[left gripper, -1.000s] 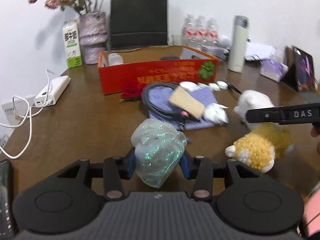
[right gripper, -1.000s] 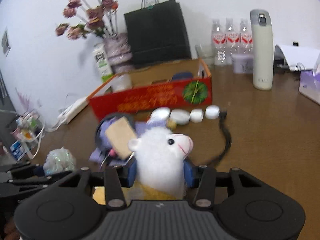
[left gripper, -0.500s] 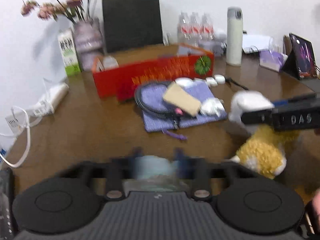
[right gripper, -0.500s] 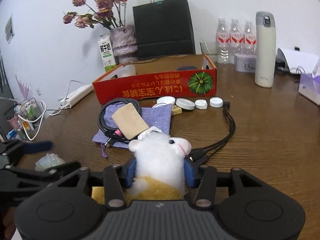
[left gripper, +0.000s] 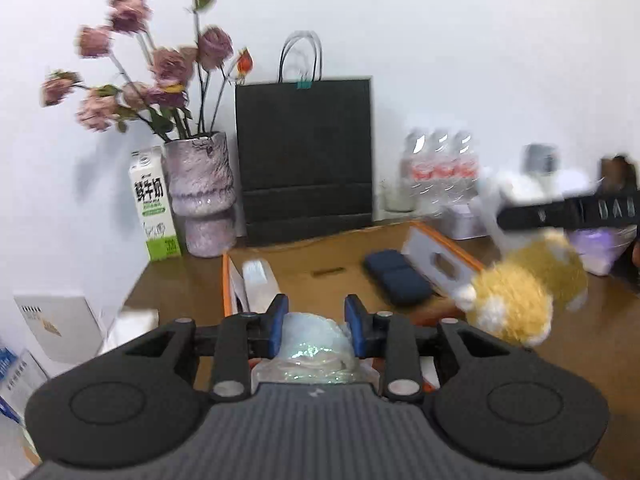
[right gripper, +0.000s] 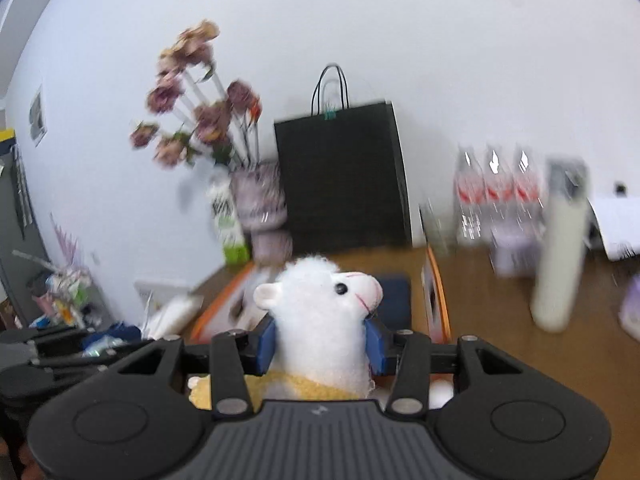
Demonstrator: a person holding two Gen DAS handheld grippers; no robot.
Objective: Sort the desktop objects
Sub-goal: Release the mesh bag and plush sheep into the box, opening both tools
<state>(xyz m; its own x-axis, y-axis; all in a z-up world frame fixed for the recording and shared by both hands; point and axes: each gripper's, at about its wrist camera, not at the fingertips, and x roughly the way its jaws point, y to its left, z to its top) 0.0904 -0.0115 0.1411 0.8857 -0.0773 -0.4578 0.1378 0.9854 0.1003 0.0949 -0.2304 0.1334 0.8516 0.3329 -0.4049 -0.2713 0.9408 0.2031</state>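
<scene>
L tongs [left gripper: 316,322] grip plastic wad [left gripper: 310,350], R tongs [right gripper: 322,336] grip plush alpaca [right gripper: 320,320]

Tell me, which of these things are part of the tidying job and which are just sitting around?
Part of the job:
- shiny plastic bundle, held in the left jaws
- plush alpaca, held in the right jaws
- orange box with a dark blue case inside

Just sitting around:
- black paper bag
- flower vase
- milk carton
- water bottles

Seemingly three bottles [right gripper: 496,196]; one llama [right gripper: 324,320]
</scene>
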